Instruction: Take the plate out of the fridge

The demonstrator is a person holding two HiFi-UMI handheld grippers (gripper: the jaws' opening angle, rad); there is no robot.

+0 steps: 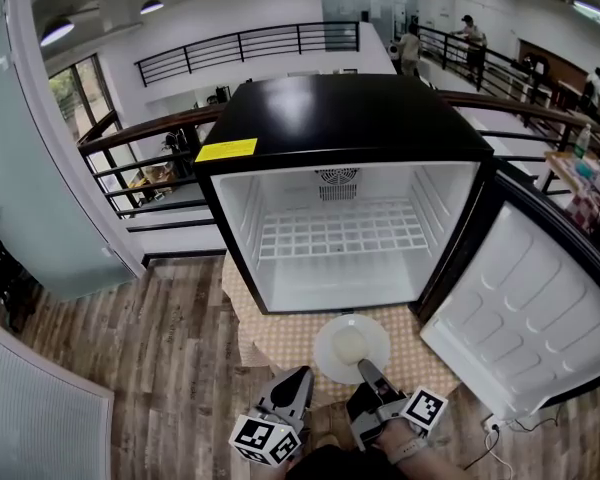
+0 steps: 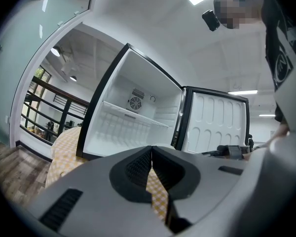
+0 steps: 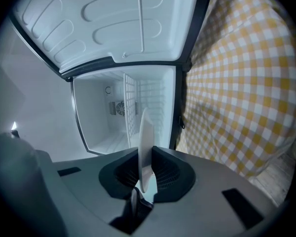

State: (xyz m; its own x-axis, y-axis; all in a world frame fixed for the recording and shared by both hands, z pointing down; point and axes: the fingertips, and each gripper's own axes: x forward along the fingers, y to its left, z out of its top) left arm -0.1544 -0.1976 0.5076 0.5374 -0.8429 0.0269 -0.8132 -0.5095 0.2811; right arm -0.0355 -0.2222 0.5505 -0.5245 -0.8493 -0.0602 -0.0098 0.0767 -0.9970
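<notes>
A white plate (image 1: pixel 351 347) lies flat in front of the open black mini fridge (image 1: pixel 345 128), over the yellow checked tablecloth (image 1: pixel 280 336). My right gripper (image 1: pixel 368 372) is shut on the plate's near rim; in the right gripper view the plate (image 3: pixel 145 147) shows edge-on between the jaws. My left gripper (image 1: pixel 298 380) sits low left of the plate, shut with nothing in it; its jaws (image 2: pixel 151 162) meet in the left gripper view. The fridge interior (image 1: pixel 338 238) with its wire shelf is bare.
The fridge door (image 1: pixel 525 313) stands swung open to the right. The small table (image 1: pixel 270 343) has wooden floor (image 1: pixel 160 368) around it. A black railing (image 1: pixel 140 148) runs behind the fridge. People stand far off at the back right.
</notes>
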